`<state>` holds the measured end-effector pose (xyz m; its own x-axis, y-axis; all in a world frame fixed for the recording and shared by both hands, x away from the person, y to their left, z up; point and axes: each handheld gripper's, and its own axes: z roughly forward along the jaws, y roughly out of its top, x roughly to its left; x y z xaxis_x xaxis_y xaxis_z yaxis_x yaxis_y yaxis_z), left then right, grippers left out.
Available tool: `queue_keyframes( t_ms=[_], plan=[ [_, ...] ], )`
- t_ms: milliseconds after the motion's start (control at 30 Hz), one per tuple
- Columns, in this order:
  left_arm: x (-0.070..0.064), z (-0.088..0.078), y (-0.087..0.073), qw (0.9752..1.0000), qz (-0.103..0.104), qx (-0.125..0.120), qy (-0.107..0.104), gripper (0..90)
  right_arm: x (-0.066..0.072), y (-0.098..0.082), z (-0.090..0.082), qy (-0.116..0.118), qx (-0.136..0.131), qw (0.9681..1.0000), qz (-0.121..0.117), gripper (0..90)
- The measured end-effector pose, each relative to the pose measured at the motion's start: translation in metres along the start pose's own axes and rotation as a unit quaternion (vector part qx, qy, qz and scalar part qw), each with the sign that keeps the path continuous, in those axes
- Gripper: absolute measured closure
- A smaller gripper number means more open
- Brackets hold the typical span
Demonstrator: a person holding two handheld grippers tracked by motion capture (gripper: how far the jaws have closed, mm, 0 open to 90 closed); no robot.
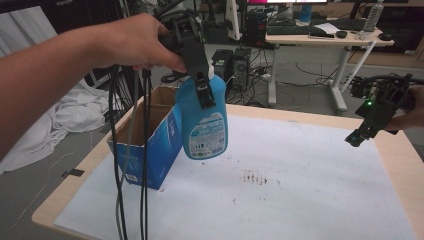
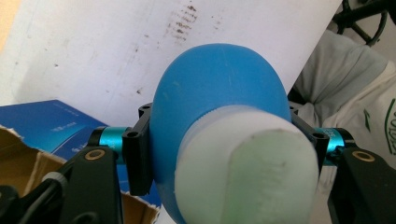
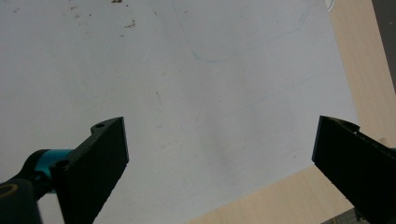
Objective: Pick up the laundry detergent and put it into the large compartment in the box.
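Bottle label (image 1: 207,134): print too small to read.
Bottle base (image 2: 219,70): hidden behind its own body and white cap (image 2: 247,168).
Cardboard box (image 1: 150,145): interior hidden by its walls.
Right gripper (image 3: 219,163): jaw tips cut off at the bottom edge.
Right hand (image 1: 412,112): cut off at the right edge.

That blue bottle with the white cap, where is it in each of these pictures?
High view: the blue bottle hangs left of centre, clamped by the left hand-held gripper, beside the cardboard box.
Left gripper view: seen cap-first, it fills the centre between the jaws.
Right gripper view: not in it.
Shared landmark: the white table sheet with brown stains.
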<state>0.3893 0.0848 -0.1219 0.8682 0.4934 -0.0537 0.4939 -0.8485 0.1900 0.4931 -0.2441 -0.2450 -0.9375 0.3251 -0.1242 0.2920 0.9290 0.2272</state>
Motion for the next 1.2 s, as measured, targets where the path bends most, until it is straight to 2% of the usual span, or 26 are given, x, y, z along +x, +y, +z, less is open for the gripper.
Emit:
queue_keyframes(
  t_ms=[233, 400, 700, 800, 1200],
  plan=[
    [0.011, -0.018, -0.008, 0.9998, 0.015, -0.006, 0.008, 38.0, -0.001, 0.000, 0.000, 0.000, 0.000, 1.0000, 0.004, 2.8],
    [0.021, -0.030, -0.015, 0.9997, 0.024, -0.008, 0.002, 38.1, -0.002, 0.002, 0.000, -0.001, 0.005, 1.0000, 0.007, 2.8],
    [0.040, -0.043, -0.036, 0.9992, 0.033, -0.004, 0.021, 38.1, -0.002, 0.002, -0.001, -0.003, 0.006, 0.9999, 0.009, 2.8],
    [0.048, -0.045, -0.045, 0.9993, 0.031, -0.005, 0.022, 38.1, -0.003, 0.002, -0.001, -0.003, 0.007, 0.9999, 0.011, 2.8],
    [0.078, -0.055, -0.084, 0.9994, -0.002, -0.016, 0.032, 38.1, -0.004, 0.001, -0.002, -0.007, 0.015, 0.9997, 0.018, 2.8]
  ],
)
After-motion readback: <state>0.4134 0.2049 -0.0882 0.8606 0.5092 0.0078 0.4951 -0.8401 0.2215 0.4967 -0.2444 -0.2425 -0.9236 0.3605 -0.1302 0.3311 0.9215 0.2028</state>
